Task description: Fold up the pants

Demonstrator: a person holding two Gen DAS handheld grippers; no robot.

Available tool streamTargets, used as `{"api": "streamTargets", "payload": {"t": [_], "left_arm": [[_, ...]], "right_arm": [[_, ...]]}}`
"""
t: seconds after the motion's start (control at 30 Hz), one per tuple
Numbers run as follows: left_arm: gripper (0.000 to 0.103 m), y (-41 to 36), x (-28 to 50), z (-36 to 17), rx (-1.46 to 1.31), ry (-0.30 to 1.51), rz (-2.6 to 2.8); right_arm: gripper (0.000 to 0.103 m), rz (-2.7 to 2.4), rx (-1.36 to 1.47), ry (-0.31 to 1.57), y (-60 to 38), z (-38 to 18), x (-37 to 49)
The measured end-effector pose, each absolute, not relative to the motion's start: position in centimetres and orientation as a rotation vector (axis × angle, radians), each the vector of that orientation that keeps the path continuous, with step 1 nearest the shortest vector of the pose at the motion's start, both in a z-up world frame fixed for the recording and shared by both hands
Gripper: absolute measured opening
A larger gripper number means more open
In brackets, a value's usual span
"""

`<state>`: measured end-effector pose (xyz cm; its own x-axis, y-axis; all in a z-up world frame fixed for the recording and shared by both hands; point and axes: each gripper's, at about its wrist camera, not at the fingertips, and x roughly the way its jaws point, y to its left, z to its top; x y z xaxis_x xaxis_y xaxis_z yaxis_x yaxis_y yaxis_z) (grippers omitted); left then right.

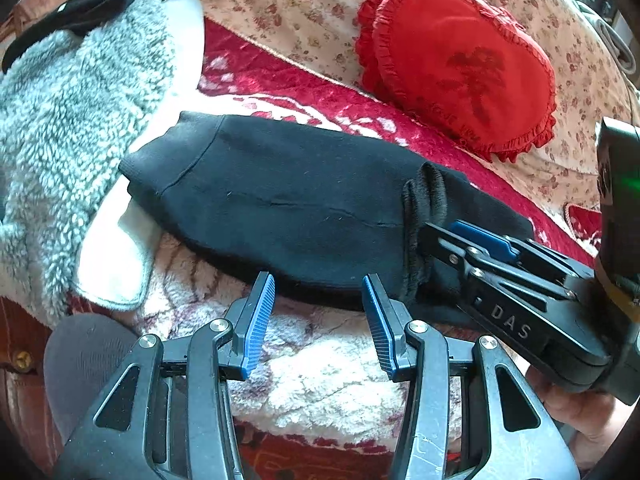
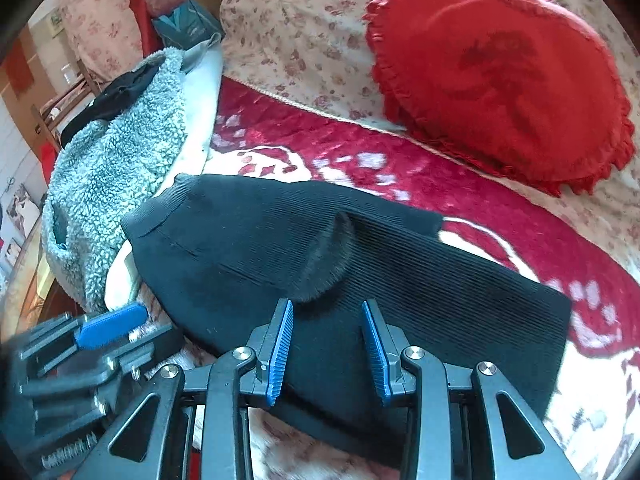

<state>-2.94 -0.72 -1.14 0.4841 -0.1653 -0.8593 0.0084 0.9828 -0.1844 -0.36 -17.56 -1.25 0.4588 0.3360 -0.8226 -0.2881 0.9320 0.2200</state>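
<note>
Nearest the cameras, the left gripper point(image 1: 318, 300) hovers with its jaws parted and empty at the near edge of the black pants point(image 1: 280, 204), and the right gripper point(image 2: 327, 328) hangs over the cloth just as released, likely poised to pinch for another fold. The pants lie in a compact folded bundle on the red-and-white blanket point(image 2: 460, 196), waistband toward the grey fleece garment point(image 1: 68, 120); the red heart cushion point(image 1: 460, 60) sits well beyond.

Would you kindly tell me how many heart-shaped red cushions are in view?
1. The red heart cushion lies on the floral bedspread, beyond the black pants. Others may sit outside the views.
</note>
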Motion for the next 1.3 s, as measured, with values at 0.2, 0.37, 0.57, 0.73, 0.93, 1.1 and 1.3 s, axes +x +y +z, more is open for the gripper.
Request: {"api": "streamTargets", "payload": {"t": [0.2, 0.37, 0.57, 0.73, 0.93, 1.1, 1.3], "left_arm": [[0.045, -0.3, -3.0, -1.5, -0.172, 1.059, -0.095], [0.045, -0.8, -3.0, -1.8, -0.174, 1.067, -0.099], [0.045, -1.2, -3.0, -2.1, -0.16, 1.076, -0.106], [0.045, -1.3, -3.0, -2.2, -0.167, 1.08, -0.102], [0.045, -1.9, -2.6, -2.3, -0.152, 1.081, -0.108], [0.045, -1.6, -2.5, -2.3, -0.149, 1.071, -0.087], [0.045, -0.6, -2.0, -3.0, -0.167, 1.087, -0.053]], "right_arm": [[0.035, 0.413, 0.045, 1.026, -16.9, -1.0, -1.0], [0.035, 0.375, 0.076, 0.979, -19.0, 0.4, -2.0], [0.035, 0.32, 0.076, 0.99, -20.2, 0.0, -1.8], [0.035, 0.316, 0.046, 0.996, -20.0, -0.1, -1.8], [0.035, 0.326, 0.05, 1.002, -20.0, -0.1, -1.9], [0.035, 0.311, 0.057, 0.994, -20.3, 0.2, -1.4], [0.035, 0.347, 0.062, 1.01, -19.2, -0.6, -1.2]]}}
